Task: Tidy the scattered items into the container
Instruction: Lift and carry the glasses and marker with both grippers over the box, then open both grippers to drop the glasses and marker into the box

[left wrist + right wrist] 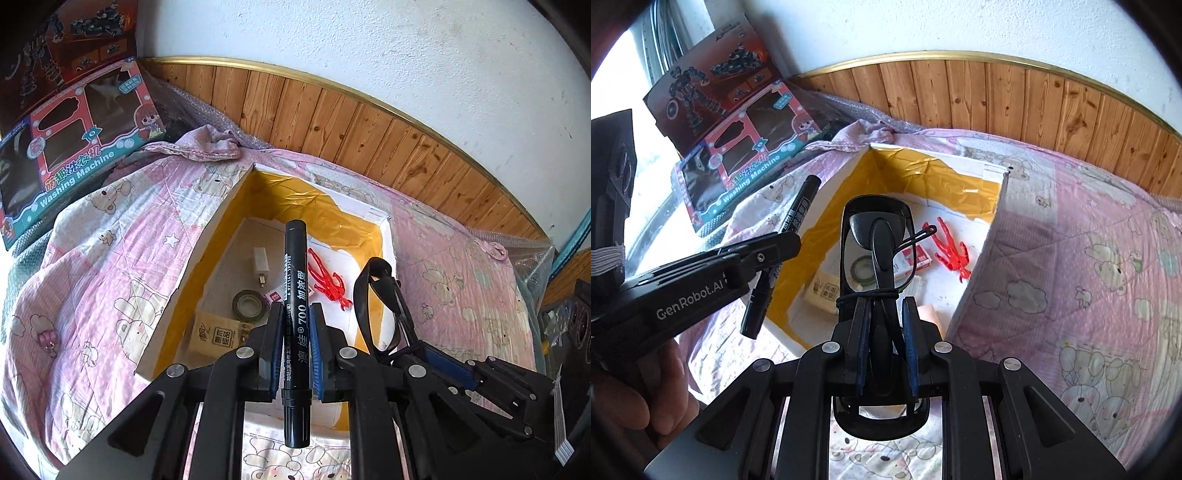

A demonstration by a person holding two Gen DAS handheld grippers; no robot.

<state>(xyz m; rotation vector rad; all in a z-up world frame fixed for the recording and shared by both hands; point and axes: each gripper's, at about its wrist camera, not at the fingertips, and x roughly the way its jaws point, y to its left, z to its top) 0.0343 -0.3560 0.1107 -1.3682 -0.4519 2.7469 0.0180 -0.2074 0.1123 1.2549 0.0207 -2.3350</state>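
While my left gripper (295, 332) pinches a black pen (295, 295) over the box (207, 236) on the bed (92, 258), my right gripper (886, 325) squeezes folded glasses (877, 243) above the same box, beside a red toy (951, 253).

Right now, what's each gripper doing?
Left gripper: closed on the black plastic marker pen.
Right gripper: closed on the folded black-framed glasses.

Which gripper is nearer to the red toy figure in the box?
Right. The right gripper, holding folded glasses, sits just beside the red toy figure over the box. The left gripper, clamping a marker, is further left.
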